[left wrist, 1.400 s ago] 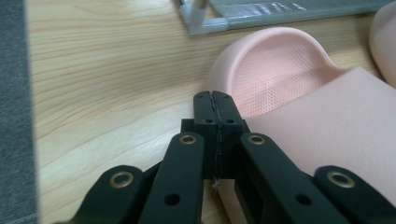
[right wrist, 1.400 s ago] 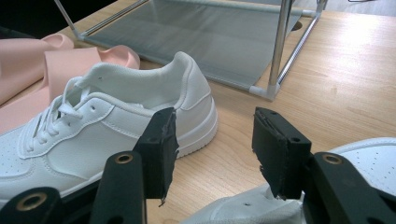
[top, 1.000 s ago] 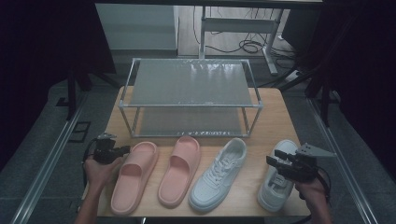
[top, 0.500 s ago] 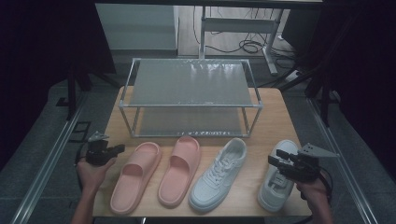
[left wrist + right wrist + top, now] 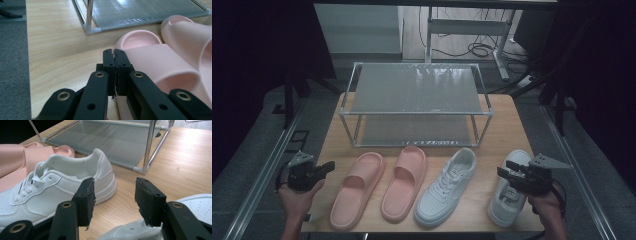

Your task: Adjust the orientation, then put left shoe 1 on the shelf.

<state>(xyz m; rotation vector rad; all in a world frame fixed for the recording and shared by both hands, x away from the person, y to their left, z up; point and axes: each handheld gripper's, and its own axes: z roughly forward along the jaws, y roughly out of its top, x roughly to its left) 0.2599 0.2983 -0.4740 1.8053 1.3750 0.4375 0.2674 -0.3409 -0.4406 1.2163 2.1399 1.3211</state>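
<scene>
Two pink slippers (image 5: 357,187) (image 5: 404,182) and two white sneakers (image 5: 447,187) (image 5: 509,192) lie in a row on the wooden table (image 5: 507,125), in front of a two-tier metal shoe rack (image 5: 417,90). My left gripper (image 5: 330,166) sits at the table's left edge, shut and empty, just left of the outer slipper (image 5: 155,60). In the left gripper view its jaws (image 5: 115,53) press together. My right gripper (image 5: 502,172) hovers over the rightmost sneaker (image 5: 200,205), open (image 5: 115,192), with nothing between its jaws and the other sneaker (image 5: 62,187) beyond them.
The rack's lower shelf (image 5: 112,137) and corner post (image 5: 150,145) stand just behind the shoes. Bare table shows left of the rack (image 5: 57,37) and right of it. Metal rails run along the floor at both table sides, and cables lie on the floor behind.
My left gripper has drawn back to the left and slightly nearer, away from the outer pink slipper. The right gripper has barely shifted over the rightmost sneaker.
</scene>
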